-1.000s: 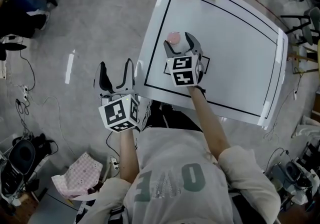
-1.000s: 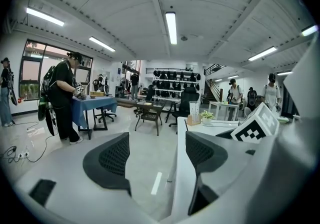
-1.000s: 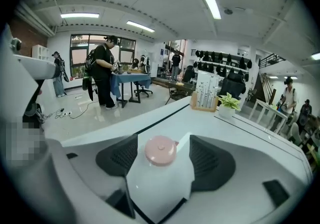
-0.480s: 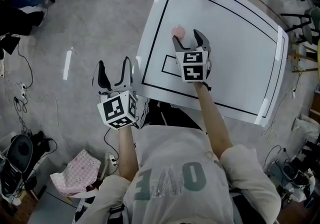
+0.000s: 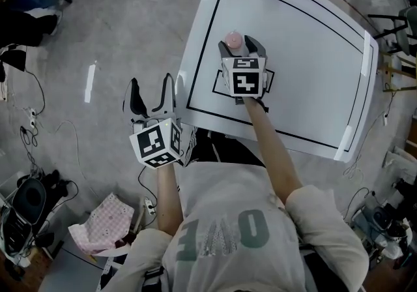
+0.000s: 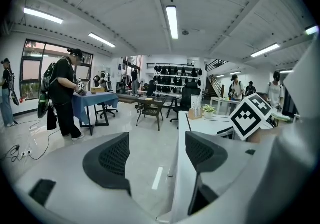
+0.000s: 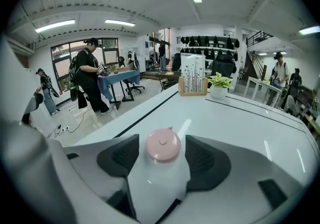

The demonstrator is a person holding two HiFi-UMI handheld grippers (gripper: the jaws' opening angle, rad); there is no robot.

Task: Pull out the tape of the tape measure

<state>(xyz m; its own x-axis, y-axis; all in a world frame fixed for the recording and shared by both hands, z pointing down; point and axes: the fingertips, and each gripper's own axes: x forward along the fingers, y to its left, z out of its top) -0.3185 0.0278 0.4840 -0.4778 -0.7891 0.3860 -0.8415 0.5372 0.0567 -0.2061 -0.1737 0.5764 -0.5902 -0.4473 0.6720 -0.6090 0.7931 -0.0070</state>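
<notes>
Pink and round, the tape measure [image 5: 232,39] is lying on the white surface [image 5: 313,56] in the head view, with the right hand-held gripper [image 5: 239,45] straddling it and the left hand-held gripper [image 5: 151,92] hovering off the surface's edge, over the floor [image 5: 117,36]. In the left gripper view, the left hand-held gripper [image 6: 157,150] is holding its jaws wide apart around nothing. In the right gripper view, the right hand-held gripper [image 7: 161,158] is holding its jaws apart, one just beside each flank of the tape measure [image 7: 163,143].
</notes>
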